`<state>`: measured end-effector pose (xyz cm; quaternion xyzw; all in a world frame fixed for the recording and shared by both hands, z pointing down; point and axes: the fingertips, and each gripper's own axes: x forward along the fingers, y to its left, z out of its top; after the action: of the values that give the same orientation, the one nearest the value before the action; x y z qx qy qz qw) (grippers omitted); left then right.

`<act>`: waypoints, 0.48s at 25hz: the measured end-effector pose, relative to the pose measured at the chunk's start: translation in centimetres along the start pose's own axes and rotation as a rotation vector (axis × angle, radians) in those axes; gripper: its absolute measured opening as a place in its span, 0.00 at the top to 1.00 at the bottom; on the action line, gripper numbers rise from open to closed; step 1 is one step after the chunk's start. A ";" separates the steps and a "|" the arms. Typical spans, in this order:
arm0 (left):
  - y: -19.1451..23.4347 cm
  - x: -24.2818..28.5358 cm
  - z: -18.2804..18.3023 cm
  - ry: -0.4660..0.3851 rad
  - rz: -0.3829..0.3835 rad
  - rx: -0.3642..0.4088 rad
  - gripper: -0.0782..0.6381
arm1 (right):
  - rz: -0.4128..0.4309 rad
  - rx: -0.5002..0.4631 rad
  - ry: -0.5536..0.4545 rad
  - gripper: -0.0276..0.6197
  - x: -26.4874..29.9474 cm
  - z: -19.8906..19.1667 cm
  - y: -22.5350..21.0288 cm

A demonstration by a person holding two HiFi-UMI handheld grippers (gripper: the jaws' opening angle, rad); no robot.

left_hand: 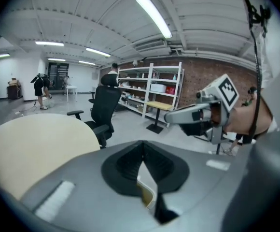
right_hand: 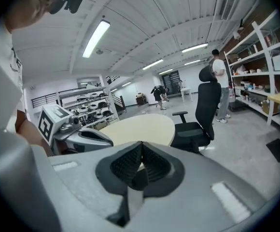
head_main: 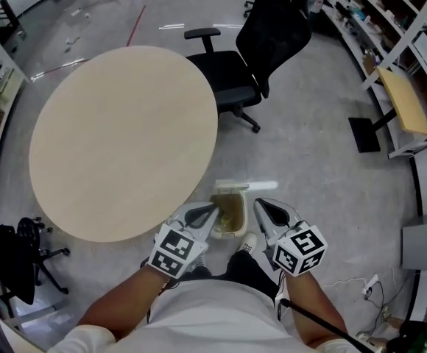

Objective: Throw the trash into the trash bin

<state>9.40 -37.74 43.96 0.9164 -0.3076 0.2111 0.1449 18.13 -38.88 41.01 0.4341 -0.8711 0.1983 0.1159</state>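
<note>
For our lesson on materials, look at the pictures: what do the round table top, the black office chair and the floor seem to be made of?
Round table top: likely wood laminate, matt; even pale beige, no glare.
Black office chair: seemingly fabric or mesh on a plastic frame; dull black, moulded armrests.
Floor: probably polished concrete or a coating; seamless grey, mirrors ceiling lights.

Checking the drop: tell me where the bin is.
Head view, bottom centre: the bin stands on the floor off the table's edge, seen between the left gripper and right gripper.
</note>
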 end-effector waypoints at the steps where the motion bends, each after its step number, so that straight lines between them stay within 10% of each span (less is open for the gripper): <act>1: 0.4 -0.3 0.9 -0.023 0.009 0.003 0.88 | -0.006 -0.019 -0.014 0.95 -0.3 0.7 0.3; 12: 2.0 -5.7 6.6 -0.185 0.031 0.066 0.88 | -0.079 -0.083 -0.154 0.95 -4.1 5.5 4.1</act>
<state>6.03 -39.03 35.77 0.9314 -0.3267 0.1380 0.0823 17.14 -36.18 33.50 0.4769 -0.8671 0.1233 0.0745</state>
